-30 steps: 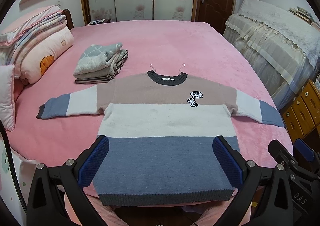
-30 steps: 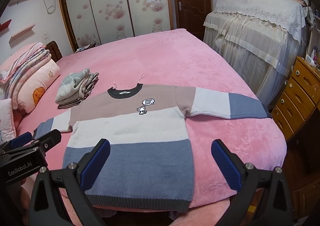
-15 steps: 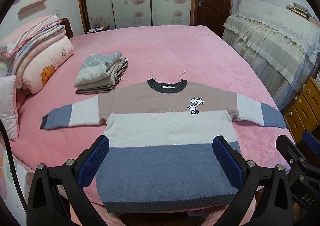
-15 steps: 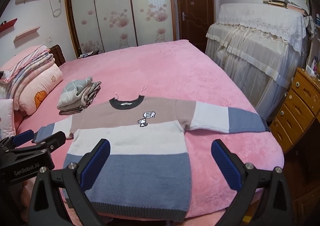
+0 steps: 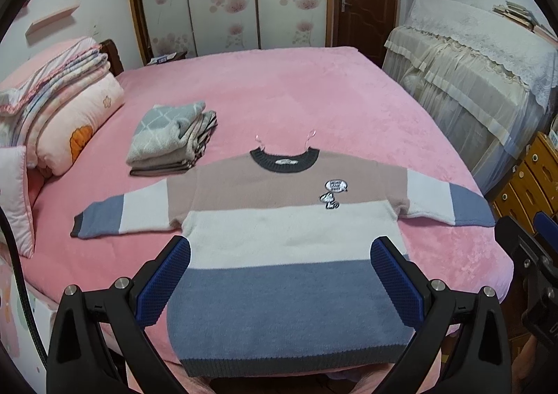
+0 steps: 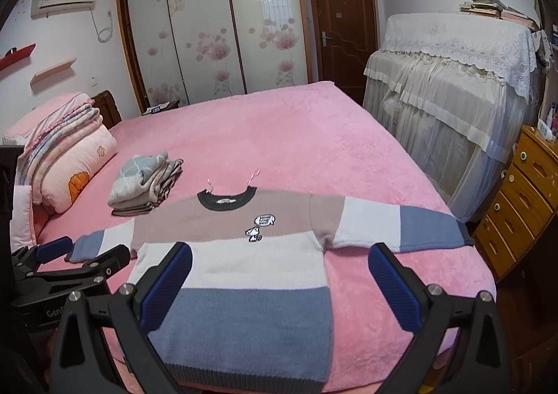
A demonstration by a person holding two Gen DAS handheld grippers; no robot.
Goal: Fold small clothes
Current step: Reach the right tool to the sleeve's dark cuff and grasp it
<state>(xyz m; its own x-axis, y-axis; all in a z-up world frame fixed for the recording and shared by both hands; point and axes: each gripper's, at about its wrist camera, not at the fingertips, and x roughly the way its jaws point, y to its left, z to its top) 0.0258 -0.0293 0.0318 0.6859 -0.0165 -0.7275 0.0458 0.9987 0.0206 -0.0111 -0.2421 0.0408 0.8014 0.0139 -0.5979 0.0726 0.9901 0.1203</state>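
A small striped sweater (image 5: 286, 240) in tan, white and blue with a dark collar lies flat, front up, sleeves spread, on the pink bed (image 5: 279, 97). It also shows in the right wrist view (image 6: 237, 272). My left gripper (image 5: 280, 282) is open and empty, held above the sweater's lower half. My right gripper (image 6: 279, 289) is open and empty above the sweater's right hem side. The left gripper (image 6: 83, 254) shows at the left edge of the right wrist view, near the left sleeve cuff.
A stack of folded grey clothes (image 5: 171, 139) sits left of the sweater's collar. Folded quilts and pillows (image 5: 59, 108) lie at the bed's left. A lace-covered cabinet (image 5: 481, 55) and a wooden drawer chest (image 6: 523, 198) stand to the right.
Both grippers have drawn back and tilted up; the sweater sits lower and smaller in both views. The sweater has not moved. Both grippers stay open.
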